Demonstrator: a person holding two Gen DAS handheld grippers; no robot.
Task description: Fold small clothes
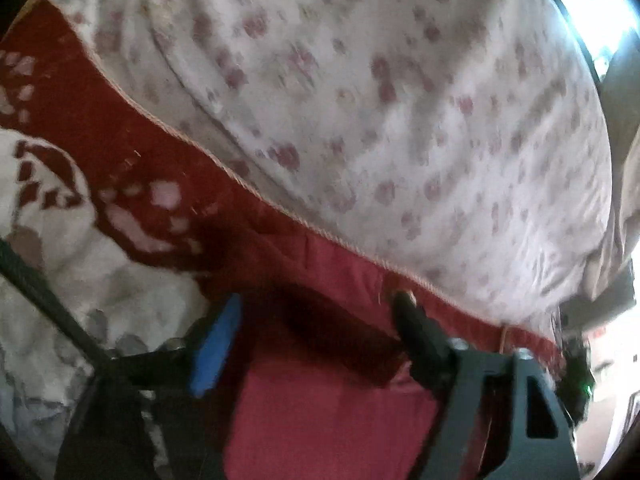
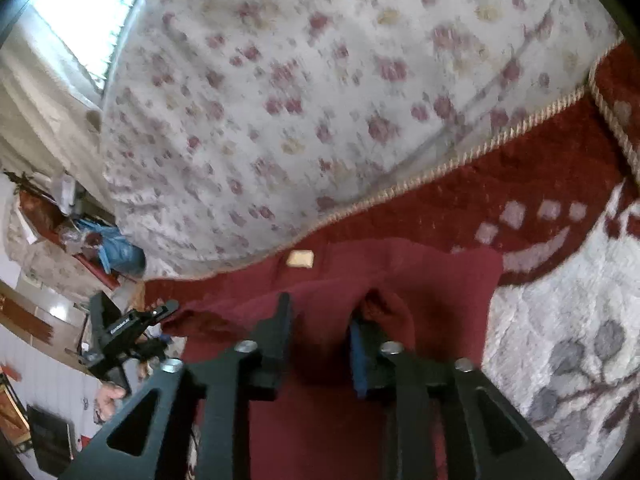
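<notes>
My right claw [image 2: 320, 320] stands part open, a ridge of the soft dark-red knit garment [image 2: 400, 272] rising between its fingers; my left claw [image 1: 316, 312] gapes wide over the same cloth, gripping nothing; it lies limp and light on the red-and-white patterned blanket [image 2: 560, 280] near its corded edge, so I judge hems grip best.

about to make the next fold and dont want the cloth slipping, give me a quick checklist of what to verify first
1. Left gripper open over the red garment: ok.
2. Right gripper open, cloth bunched at one finger: ok.
3. Firm grip on garment: not ok, neither is shut.
4. Garment lying flat: not ok, edge humped.
5. Garment label exposed: ok.
6. Full garment outline visible: cannot tell.
7. Blanket underneath: ok.
</notes>
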